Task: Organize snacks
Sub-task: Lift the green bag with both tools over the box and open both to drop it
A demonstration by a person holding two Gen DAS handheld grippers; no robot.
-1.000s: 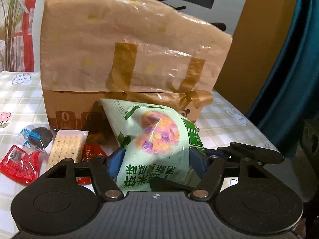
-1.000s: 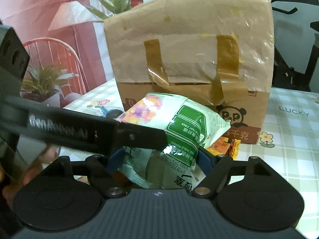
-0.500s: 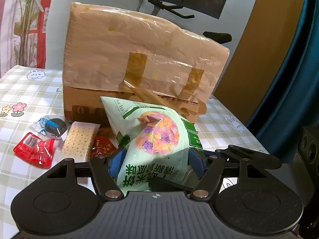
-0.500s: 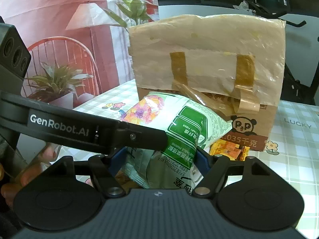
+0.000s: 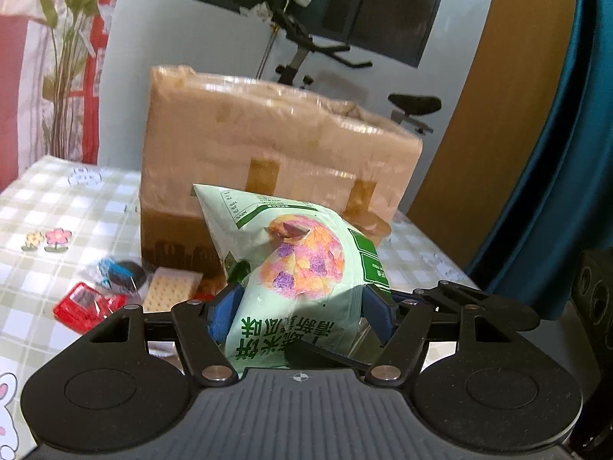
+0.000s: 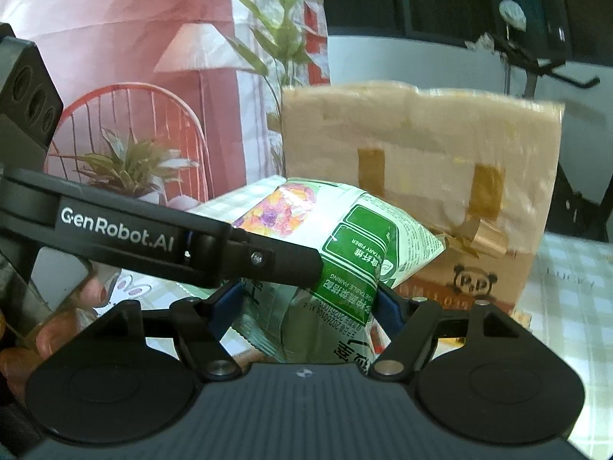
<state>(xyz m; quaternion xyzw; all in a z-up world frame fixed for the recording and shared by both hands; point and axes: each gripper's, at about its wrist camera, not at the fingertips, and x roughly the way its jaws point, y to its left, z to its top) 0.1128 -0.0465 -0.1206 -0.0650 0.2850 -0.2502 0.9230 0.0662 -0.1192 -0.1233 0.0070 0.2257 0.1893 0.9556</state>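
a: left wrist view first. what is seen to have changed?

b: the green snack bag [image 5: 302, 268] is clamped between the blue pads of the left hand-held gripper [image 5: 300, 306], as it was a second ago. the taped cardboard box [image 5: 276, 176] is now seen smaller and lower in frame, with more of the wall and exercise bike [image 5: 325, 61] shown above it, so the bag is judged to have been lifted up and back. the small packets are left on the checked surface [image 5: 76, 207]: red wrapper [image 5: 86, 306], dark cookie pack [image 5: 122, 274], cracker pack [image 5: 172, 289].

a: right wrist view?

b: same bag [image 6: 345, 253], pinched low by the right hand-held gripper [image 6: 306, 306], jaws closed on it. the left tool's finger is laid across the bag's side. the box [image 6: 421, 176] has receded here too.

a: meaning for the task?

b: the bag is held off the surface by both tools, in front of the box and not yet in it. the top opening isn't visible, so entry clearance can't be judged.
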